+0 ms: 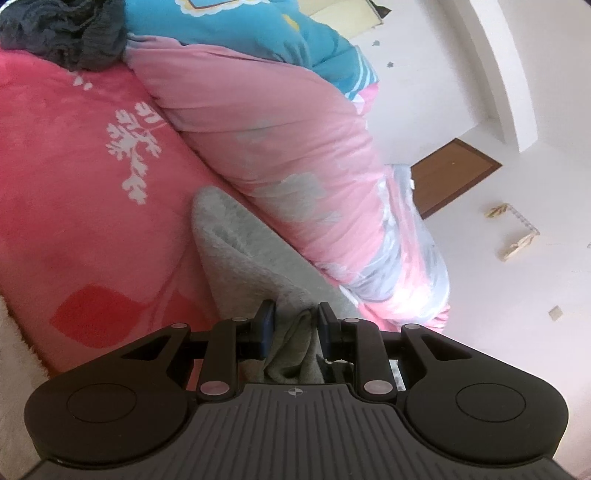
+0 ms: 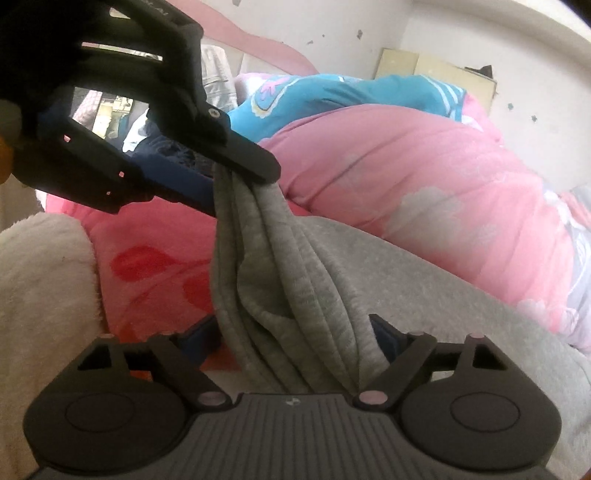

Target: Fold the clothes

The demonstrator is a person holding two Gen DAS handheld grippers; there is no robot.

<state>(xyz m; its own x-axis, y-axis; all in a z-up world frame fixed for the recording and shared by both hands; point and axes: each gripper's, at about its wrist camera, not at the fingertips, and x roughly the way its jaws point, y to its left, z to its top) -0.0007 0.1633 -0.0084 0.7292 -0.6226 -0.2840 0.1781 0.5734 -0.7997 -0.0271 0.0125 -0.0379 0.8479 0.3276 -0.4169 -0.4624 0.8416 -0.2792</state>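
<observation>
A grey sweatshirt-like garment point(image 2: 424, 295) lies on the bed and is pulled up into a bunched ridge. My left gripper point(image 2: 240, 173) is shut on the top of that ridge and holds it off the bed. The left wrist view shows the same pinch, with grey cloth point(image 1: 295, 343) squeezed between the left gripper's point(image 1: 295, 319) blue pads. My right gripper point(image 2: 291, 332) stands wide, lower down the hanging folds. The bunched cloth fills the space between its fingers point(image 2: 201, 334), and the folds there look loose, not squeezed.
A rolled pink quilt point(image 1: 280, 147) and a blue blanket point(image 1: 240, 33) lie behind the garment. The bed sheet point(image 1: 74, 192) is red-pink with white leaves. A dark grey garment point(image 1: 66, 33) sits far off. A white fluffy item point(image 2: 40, 288) lies at the left. A white wall point(image 1: 480, 92) is at the right.
</observation>
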